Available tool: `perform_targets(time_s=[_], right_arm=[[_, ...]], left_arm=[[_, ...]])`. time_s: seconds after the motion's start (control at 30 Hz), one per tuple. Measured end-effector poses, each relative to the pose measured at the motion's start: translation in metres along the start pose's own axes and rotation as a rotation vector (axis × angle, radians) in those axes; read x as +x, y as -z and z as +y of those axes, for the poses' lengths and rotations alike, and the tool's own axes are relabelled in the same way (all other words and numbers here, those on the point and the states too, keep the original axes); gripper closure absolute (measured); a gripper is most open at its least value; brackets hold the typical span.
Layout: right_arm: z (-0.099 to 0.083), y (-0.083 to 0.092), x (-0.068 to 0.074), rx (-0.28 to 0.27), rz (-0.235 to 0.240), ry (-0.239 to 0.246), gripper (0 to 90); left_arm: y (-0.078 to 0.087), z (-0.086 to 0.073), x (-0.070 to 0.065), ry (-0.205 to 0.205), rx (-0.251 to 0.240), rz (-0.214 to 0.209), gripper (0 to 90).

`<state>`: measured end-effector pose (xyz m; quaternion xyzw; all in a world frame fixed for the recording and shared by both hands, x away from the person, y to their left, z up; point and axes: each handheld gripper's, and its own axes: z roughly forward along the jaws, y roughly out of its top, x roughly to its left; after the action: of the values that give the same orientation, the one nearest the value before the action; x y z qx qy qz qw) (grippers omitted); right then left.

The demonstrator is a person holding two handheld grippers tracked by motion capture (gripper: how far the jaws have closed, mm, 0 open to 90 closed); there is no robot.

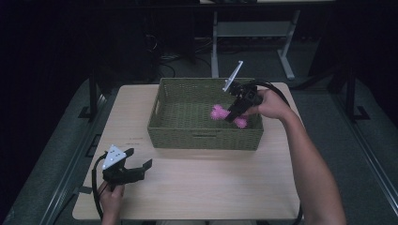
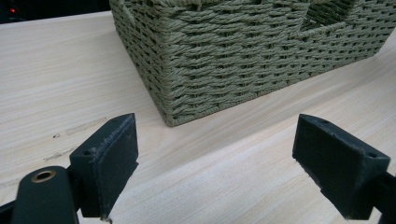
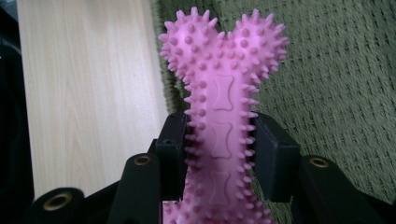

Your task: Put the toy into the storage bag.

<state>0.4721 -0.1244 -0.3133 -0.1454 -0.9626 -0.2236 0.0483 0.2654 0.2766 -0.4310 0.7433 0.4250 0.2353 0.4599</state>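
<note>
The pink spiky bone toy (image 3: 223,121) hangs over the inside of the woven basket (image 1: 202,136), clamped at its middle by the right gripper (image 3: 219,149). The left gripper (image 2: 215,158) rests wide apart and empty above the counter (image 1: 211,187), near the basket's corner.

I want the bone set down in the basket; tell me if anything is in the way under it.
Nothing visible is in the way. The right gripper is shut on the pink bone, holding it inside the basket, and the woven floor below and around the bone looks bare. The left gripper stays open over the table, outside the basket.
</note>
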Motion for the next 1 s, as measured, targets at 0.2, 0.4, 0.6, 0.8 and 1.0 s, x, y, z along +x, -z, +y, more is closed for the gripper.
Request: perform_targets(time_s=[0.2, 0.4, 0.6, 0.8, 1.0], right_arm=[[-0.004, -0.006, -0.012, 0.005, -0.002, -0.033, 57.8], [-0.004, -0.015, -0.018, 0.022, 0.008, -0.050, 57.8], [-0.002, -0.026, -0.021, 0.035, 0.022, -0.054, 57.6], [-0.005, -0.034, -0.024, 0.031, 0.037, -0.064, 57.6], [-0.010, -0.040, -0.028, 0.034, 0.040, -0.083, 57.5]], left_arm=[[0.000, 0.000, 0.000, 0.000, -0.002, 0.003, 13.8], [-0.001, 0.000, 0.000, 0.001, -0.002, 0.003, 13.8], [0.000, 0.000, 0.001, 0.001, -0.003, 0.003, 13.8], [0.000, 0.000, 0.000, 0.000, -0.001, 0.001, 13.9], [-0.001, 0.000, 0.000, -0.002, -0.001, 0.001, 13.8]])
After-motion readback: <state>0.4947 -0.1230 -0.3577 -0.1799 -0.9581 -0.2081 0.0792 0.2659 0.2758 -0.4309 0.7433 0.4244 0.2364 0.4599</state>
